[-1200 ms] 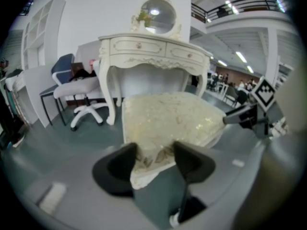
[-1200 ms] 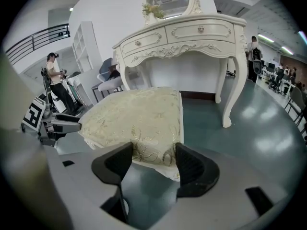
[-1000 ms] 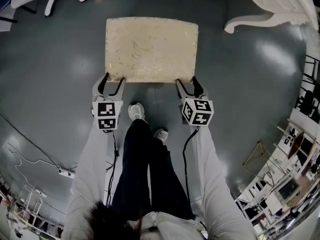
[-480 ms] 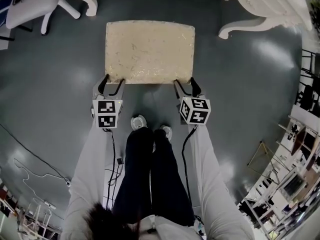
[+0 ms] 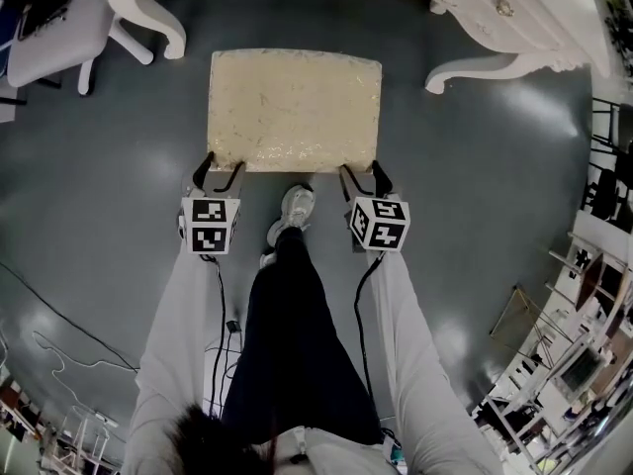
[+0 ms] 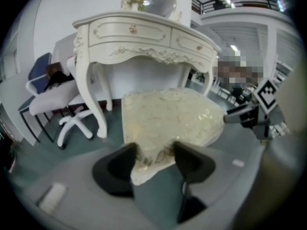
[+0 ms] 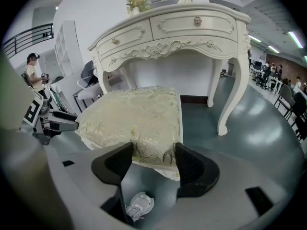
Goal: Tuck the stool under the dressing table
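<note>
Stool (image 5: 294, 107) legs unseen from above; dressing table (image 5: 514, 18) apparently mostly off-frame.

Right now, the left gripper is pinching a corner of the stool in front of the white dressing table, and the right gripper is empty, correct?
Not quite: the right gripper is not empty. The right gripper view shows its jaws shut on the other near corner of the stool. The left gripper does pinch a corner, in front of the white dressing table.
</note>
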Available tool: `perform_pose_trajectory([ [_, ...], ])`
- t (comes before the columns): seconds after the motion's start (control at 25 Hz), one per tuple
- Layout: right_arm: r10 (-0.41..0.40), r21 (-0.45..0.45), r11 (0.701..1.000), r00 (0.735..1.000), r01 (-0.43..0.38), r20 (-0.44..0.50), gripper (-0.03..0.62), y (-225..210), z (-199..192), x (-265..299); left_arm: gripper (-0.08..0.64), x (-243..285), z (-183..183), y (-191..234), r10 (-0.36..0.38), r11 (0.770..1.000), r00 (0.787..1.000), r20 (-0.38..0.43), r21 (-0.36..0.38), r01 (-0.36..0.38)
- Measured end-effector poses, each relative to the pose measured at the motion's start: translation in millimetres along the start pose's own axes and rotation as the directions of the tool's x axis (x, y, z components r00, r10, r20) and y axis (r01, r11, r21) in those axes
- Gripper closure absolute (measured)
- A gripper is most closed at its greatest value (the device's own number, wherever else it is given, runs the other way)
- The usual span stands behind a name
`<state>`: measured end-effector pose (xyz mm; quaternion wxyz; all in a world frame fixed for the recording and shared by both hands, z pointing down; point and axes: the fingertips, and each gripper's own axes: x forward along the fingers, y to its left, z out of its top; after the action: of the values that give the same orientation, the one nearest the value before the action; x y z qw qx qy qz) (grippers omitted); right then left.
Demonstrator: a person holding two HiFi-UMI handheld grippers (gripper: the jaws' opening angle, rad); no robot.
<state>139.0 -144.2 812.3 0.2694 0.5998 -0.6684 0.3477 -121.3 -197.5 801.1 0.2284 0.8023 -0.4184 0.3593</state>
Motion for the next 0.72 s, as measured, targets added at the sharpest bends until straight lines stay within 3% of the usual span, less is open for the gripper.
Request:
perform_pose_trajectory([
  [0.72,0.023,-0.002,1.0,0.999,-0.023,-0.028,0.305,-31,89,64,0.296,70,86,38,0.027,0.999,0.998,-0.053,0.023,-0.026],
])
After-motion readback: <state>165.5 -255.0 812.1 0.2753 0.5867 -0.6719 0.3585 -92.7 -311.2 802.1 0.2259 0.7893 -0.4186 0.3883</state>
